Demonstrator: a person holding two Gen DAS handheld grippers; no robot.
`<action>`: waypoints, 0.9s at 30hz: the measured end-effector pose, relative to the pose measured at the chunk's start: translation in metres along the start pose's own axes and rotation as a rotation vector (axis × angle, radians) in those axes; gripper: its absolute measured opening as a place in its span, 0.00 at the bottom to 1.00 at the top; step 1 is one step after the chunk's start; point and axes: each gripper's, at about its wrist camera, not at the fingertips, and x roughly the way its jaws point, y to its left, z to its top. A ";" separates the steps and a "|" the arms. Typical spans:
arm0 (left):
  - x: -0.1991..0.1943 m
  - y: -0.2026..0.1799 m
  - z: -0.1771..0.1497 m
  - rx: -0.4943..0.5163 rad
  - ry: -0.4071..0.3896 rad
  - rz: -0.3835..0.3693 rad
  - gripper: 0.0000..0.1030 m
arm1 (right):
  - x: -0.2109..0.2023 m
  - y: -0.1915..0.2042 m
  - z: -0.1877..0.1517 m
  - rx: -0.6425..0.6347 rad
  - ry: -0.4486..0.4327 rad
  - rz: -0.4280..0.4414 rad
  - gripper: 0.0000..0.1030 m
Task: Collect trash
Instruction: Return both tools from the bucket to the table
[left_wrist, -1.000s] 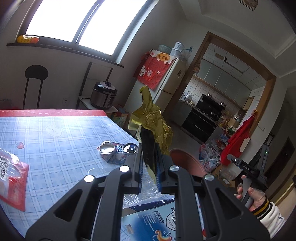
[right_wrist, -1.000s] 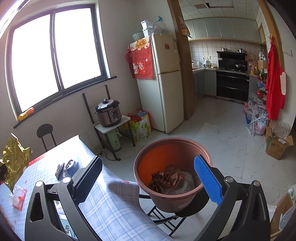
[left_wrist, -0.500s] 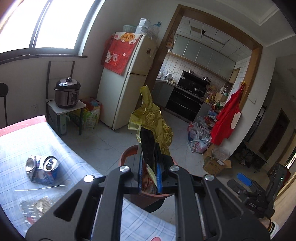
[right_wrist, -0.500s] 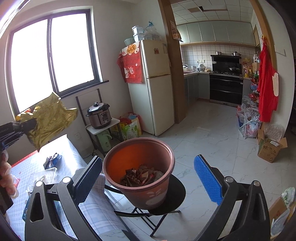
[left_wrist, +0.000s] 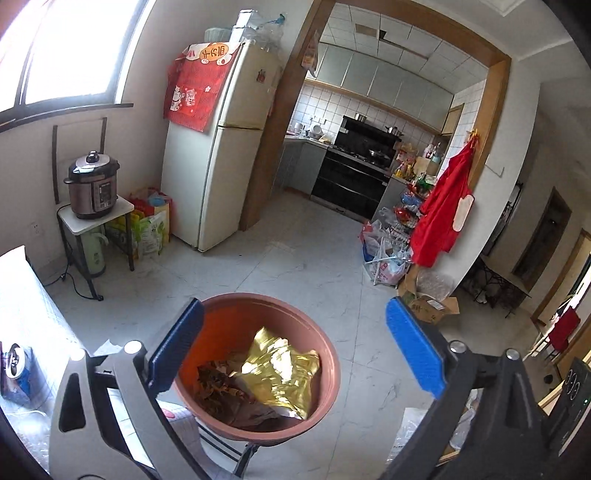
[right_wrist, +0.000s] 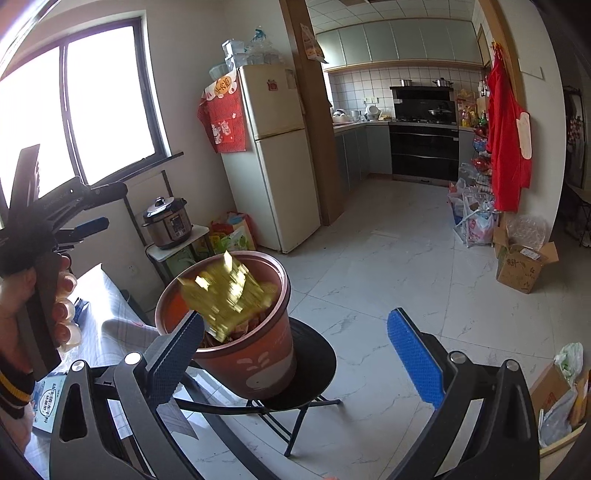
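Left gripper (left_wrist: 293, 360) fingers spread wide, empty; gold wrapper (left_wrist: 279, 373) drops into bin (left_wrist: 328, 391) below them. Right gripper (right_wrist: 295, 363) fingers also apart. Best keep them over the rim till it settles.

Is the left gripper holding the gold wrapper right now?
No, the left gripper is open and the gold wrapper lies inside the orange bin.

Fridge (left_wrist: 221, 147) beside pressure cooker (left_wrist: 92, 184); red apron (left_wrist: 443, 214) hangs by stove (left_wrist: 354, 177).
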 end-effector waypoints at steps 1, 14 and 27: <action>-0.005 -0.004 -0.001 0.017 0.002 0.016 0.94 | -0.004 0.002 -0.001 -0.001 -0.004 -0.010 0.95; -0.156 0.041 -0.043 0.152 -0.091 0.148 0.95 | -0.060 0.072 -0.021 0.004 -0.041 0.080 0.95; -0.344 0.201 -0.149 0.015 -0.109 0.368 0.95 | -0.070 0.237 -0.091 -0.186 0.084 0.297 0.95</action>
